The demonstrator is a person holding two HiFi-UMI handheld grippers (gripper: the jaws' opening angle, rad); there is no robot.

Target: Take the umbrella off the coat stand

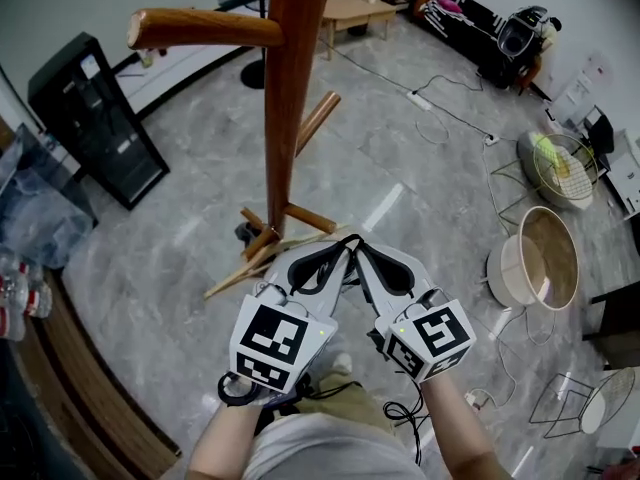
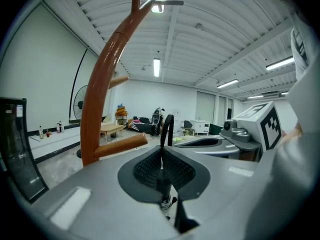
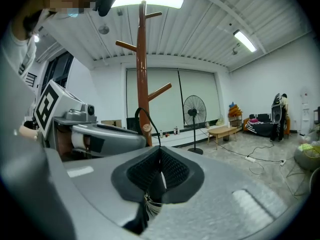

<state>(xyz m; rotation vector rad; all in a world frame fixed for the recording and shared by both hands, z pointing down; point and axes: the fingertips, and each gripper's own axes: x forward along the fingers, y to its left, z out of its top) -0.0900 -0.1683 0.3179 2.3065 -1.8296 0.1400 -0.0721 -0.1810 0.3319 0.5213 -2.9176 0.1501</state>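
The brown wooden coat stand (image 1: 285, 118) rises right in front of me, with pegs sticking out left and right. Just before its foot my left gripper (image 1: 335, 258) and right gripper (image 1: 370, 258) meet tip to tip. In the left gripper view the left gripper (image 2: 161, 151) is shut on the dark umbrella (image 2: 164, 184), whose black strap loop (image 2: 166, 126) rises above the pads. In the right gripper view the right gripper (image 3: 160, 151) is shut on the same umbrella, with ribs (image 3: 148, 204) showing below the pads. The grippers hide most of the umbrella in the head view.
A black cabinet (image 1: 95, 118) stands at the left. At the right are round baskets (image 1: 548, 258) and a wire basket (image 1: 565, 168), with cables and a power strip (image 1: 420, 98) on the floor. A low wooden table (image 1: 350, 10) is at the back, and a standing fan (image 3: 194, 109) beyond the stand.
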